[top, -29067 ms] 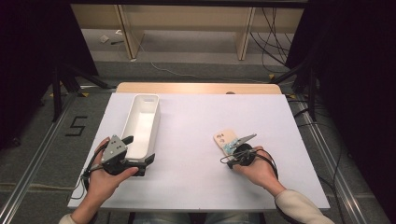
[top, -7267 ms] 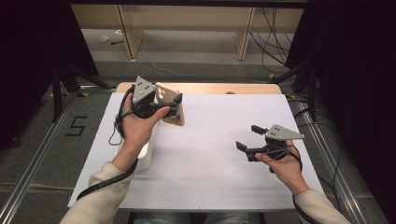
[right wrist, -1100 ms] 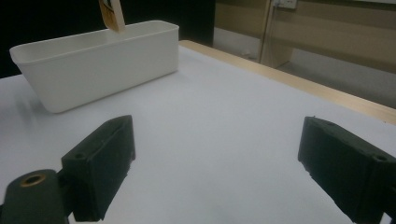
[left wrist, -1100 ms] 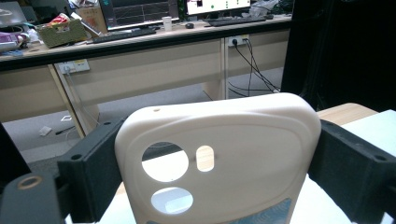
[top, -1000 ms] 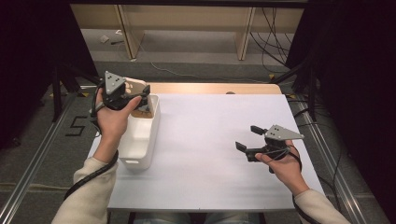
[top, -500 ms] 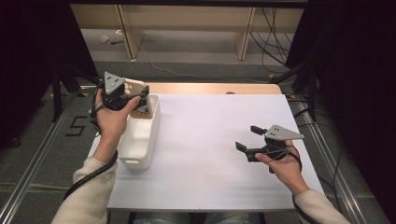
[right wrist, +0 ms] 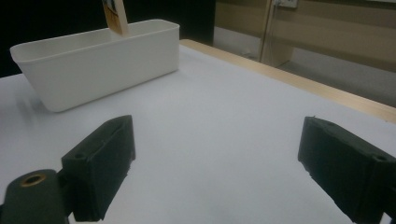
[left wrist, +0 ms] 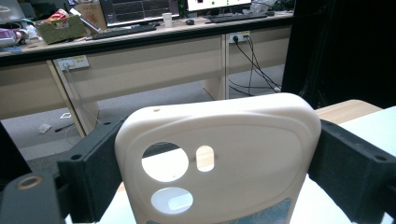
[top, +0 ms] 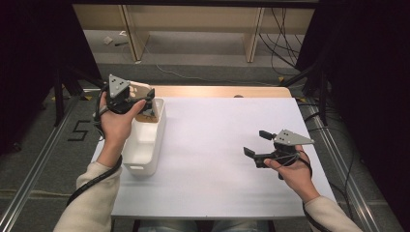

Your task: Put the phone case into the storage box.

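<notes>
While our left tool (top: 145,99) pinches a cream phone case (left wrist: 217,158) by its edges, we hold it upright over the white bin's (top: 145,145) far end, at ten o'clock on the worktop (top: 217,159) — our right tool (top: 256,142) rests spread, empty, at four o'clock.

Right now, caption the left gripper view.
Cream phone case clamped between the left gripper's black jaws, desks beyond.
</notes>
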Action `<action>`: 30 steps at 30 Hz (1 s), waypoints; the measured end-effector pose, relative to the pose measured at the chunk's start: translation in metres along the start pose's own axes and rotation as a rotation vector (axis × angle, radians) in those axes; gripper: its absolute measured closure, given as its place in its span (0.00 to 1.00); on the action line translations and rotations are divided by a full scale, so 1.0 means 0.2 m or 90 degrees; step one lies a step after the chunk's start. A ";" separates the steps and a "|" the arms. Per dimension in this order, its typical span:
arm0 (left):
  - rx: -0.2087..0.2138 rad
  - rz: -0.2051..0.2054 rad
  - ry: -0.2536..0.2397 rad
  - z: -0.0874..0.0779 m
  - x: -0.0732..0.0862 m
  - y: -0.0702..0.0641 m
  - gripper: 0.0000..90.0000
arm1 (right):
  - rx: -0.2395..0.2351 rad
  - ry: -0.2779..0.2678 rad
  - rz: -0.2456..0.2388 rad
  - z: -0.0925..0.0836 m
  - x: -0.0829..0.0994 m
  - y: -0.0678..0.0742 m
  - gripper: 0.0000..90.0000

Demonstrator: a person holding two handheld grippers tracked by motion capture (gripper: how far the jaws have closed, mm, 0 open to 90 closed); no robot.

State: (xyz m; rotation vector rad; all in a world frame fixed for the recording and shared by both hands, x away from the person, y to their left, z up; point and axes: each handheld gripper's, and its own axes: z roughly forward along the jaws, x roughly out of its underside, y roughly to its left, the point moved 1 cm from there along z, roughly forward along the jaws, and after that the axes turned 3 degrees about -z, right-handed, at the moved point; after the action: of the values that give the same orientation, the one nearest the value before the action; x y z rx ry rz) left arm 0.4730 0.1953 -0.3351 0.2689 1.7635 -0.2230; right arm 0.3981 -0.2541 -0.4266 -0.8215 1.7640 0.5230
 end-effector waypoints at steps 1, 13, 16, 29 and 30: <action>0.001 0.000 0.000 0.00 0.00 0.00 0.11 | -0.001 0.001 -0.001 0.00 0.00 0.00 0.13; -0.004 -0.005 0.006 0.03 0.03 0.02 0.11 | -0.001 0.002 0.001 0.00 0.00 0.00 0.13; -0.003 -0.005 0.006 0.04 0.02 0.02 0.11 | -0.001 0.000 0.001 0.00 0.00 0.00 0.13; -0.004 -0.005 0.012 0.07 0.04 0.03 0.11 | -0.002 0.003 0.001 0.01 0.01 0.00 0.14; -0.004 -0.005 0.013 0.07 0.04 0.03 0.11 | -0.003 0.004 0.002 0.01 0.01 0.00 0.14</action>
State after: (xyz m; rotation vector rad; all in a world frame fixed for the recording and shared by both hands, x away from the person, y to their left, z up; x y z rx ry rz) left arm 0.4866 0.1975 -0.3467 0.2614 1.7858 -0.2212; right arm 0.3985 -0.2526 -0.4285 -0.8247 1.7704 0.5273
